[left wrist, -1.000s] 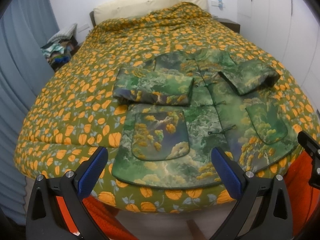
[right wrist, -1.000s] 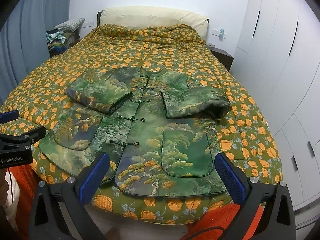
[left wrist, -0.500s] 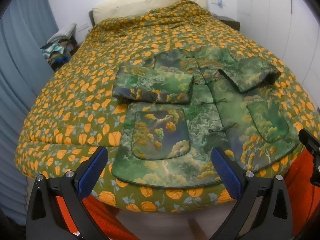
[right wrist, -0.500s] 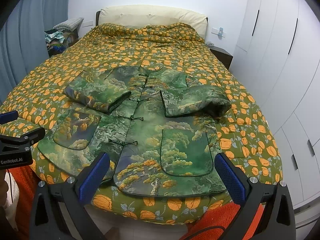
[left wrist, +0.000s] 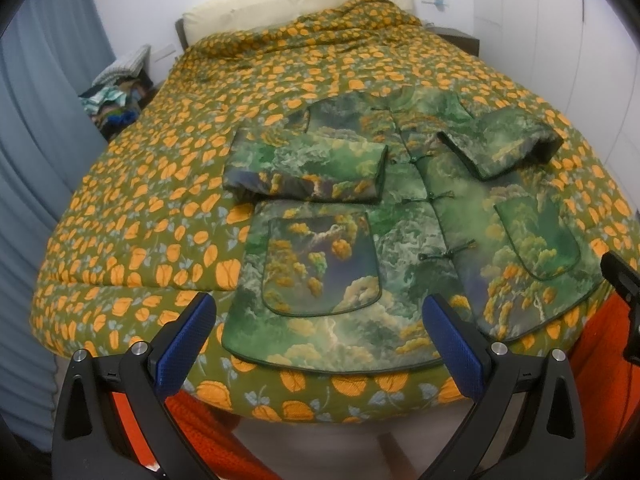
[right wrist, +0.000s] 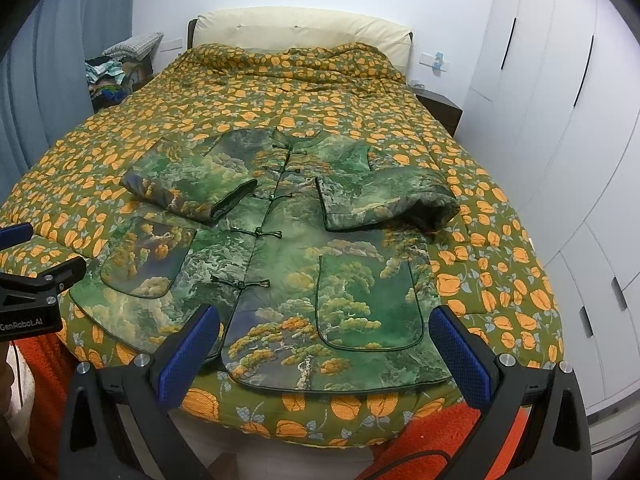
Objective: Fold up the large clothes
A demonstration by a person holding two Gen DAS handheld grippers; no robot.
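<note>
A green padded jacket [left wrist: 404,236] with a tree and cloud print lies face up on the bed, buttoned, hem at the foot edge; it also shows in the right wrist view [right wrist: 280,264]. Both sleeves are folded across the chest: the left one [left wrist: 308,172] and the right one [right wrist: 384,200]. My left gripper [left wrist: 320,340] is open and empty, just short of the hem's left half. My right gripper [right wrist: 324,344] is open and empty, over the hem's right half. Neither touches the cloth.
The bed carries an olive quilt with orange flowers [left wrist: 160,184] and a cream headboard [right wrist: 300,28]. White wardrobes [right wrist: 560,120] stand at the right, a blue curtain [left wrist: 36,120] at the left, a clothes pile [right wrist: 108,76] by the headboard. An orange blanket [right wrist: 420,432] hangs below the foot edge.
Both views have shifted slightly, so the jacket sits a little lower in frame. The jacket has not moved and both grippers stay open.
</note>
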